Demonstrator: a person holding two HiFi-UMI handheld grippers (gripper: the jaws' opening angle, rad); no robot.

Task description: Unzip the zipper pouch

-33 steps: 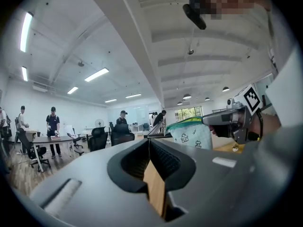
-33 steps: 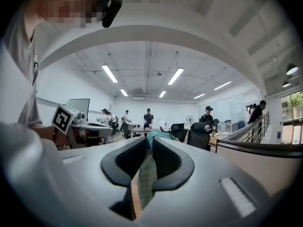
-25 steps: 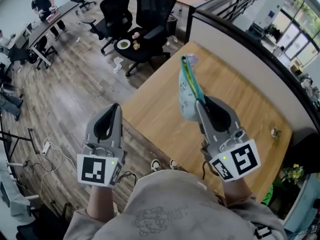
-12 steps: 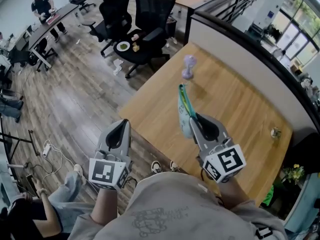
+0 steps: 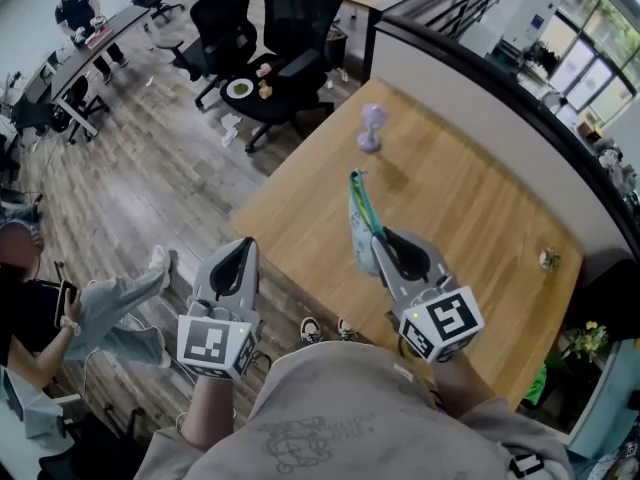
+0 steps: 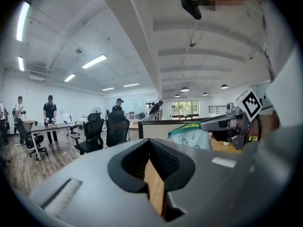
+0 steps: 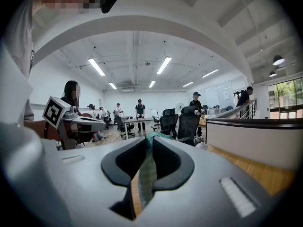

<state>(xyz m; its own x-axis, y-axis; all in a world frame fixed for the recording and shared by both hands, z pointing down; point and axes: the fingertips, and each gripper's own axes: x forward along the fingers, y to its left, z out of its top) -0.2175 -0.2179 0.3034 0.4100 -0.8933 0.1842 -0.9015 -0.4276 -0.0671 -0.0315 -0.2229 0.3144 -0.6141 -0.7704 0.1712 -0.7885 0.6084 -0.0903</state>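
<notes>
Zipper pouch (image 5: pixel 360 218): pale printed fabric with a green-yellow zip edge, held upright in the air over the near part of the wooden desk (image 5: pixel 480 208), not resting on it.

Right gripper (image 5: pixel 384 246): jaws clenched on the pouch's lower end, which sits edge-on between them. This probably steadies the body and leaves the zip edge free.

Left gripper (image 5: pixel 236 254): jaws pressed together with nothing between them, over the floor and well apart from the pouch. It is probably the one to take the slider.

Purple ornament (image 5: pixel 372 128): stands farther back on the desk.

Not made out: where the slider is, whether any of the zip is open. The pouch's far face is hidden.
</notes>
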